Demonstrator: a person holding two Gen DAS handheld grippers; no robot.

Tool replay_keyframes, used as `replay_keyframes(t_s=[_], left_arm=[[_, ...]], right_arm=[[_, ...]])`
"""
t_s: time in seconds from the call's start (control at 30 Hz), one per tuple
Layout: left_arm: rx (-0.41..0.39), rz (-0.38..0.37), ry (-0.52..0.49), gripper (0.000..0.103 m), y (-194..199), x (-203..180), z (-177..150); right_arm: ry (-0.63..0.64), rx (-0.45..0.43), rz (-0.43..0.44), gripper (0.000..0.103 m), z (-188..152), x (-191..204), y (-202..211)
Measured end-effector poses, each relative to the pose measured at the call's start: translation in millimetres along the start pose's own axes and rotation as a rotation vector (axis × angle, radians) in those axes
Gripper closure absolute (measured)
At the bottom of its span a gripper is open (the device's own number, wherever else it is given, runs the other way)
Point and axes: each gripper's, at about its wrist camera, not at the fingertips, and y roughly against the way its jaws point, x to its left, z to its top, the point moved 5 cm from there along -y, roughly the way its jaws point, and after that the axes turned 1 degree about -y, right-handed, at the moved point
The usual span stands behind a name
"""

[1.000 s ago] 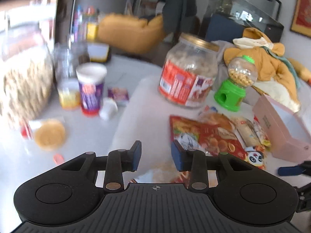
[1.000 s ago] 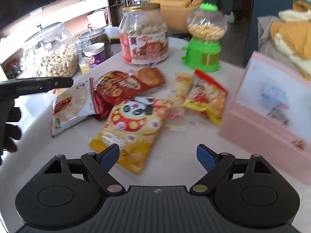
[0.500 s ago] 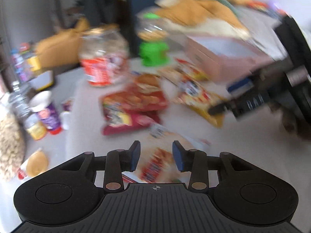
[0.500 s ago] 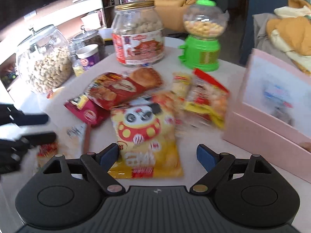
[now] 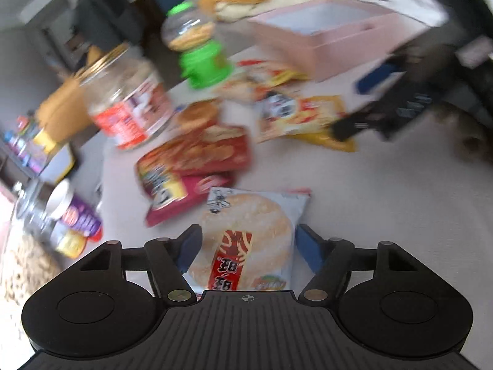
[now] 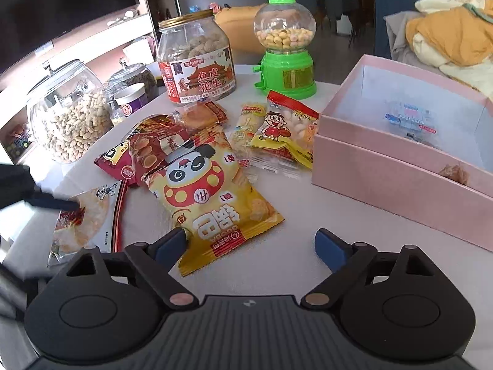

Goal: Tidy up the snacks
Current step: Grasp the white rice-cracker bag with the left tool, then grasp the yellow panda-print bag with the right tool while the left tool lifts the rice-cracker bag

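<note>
Two pairs of tongs hang over the tabletop (image 6: pixel 292 215), both spread apart. The left tongs (image 5: pixel 248 245) straddle a rice cracker packet (image 5: pixel 246 234) without pinching it. The right tongs (image 6: pixel 250 245) sit open at the near corner of the yellow panda snack bag (image 6: pixel 209 194), just left of the pink box (image 6: pixel 385 172).

1. The left wrist view looks forward along the left gripper (image 5: pixel 246 248), low and close over the white table (image 5: pixel 385 215); a rice cracker packet (image 5: pixel 249 234) lies just ahead between its fingers.
2. The right wrist view looks forward along the right gripper (image 6: pixel 250 245), higher, with the pink box (image 6: pixel 400 166) ahead to its right.
3. Both views share the panda snack bag (image 5: pixel 295 117) (image 6: pixel 209 191), peanut jar (image 5: pixel 126 98) (image 6: pixel 197 67) and green candy dispenser (image 5: pixel 200 49) (image 6: pixel 285 52).
</note>
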Motion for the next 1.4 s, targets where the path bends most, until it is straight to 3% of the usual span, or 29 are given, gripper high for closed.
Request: replay_keyframes(t_s=[0.2, 0.43, 0.67, 0.9, 1.17, 1.27, 1.4], left_arm=[[0.002, -0.011, 0.125, 0.02, -17, 28, 1], [0.004, -0.138, 0.331, 0.016, -35, 49, 1], [-0.01, -0.142, 0.265, 0.019, -29, 30, 5], [-0.044, -0.134, 0.321, 0.02, -22, 28, -3], [-0.066, -0.095, 0.392, 0.02, -15, 33, -15], [-0.07, -0.092, 0.395, 0.02, -15, 34, -16], [-0.068, -0.075, 0.365, 0.02, -15, 30, -17]], right_arm=[[0.016, -0.012, -0.008, 0.009, -1, 2, 0], [0.017, -0.014, -0.007, 0.009, -2, 2, 0], [0.037, -0.009, -0.022, 0.006, -3, 6, -1], [0.02, 0.034, -0.034, 0.006, 3, 10, 0], [0.065, 0.008, -0.087, 0.006, 20, 9, 7], [0.026, 0.064, -0.039, 0.006, 18, 17, -5], [-0.02, 0.094, 0.155, 0.007, 26, 45, -7]])
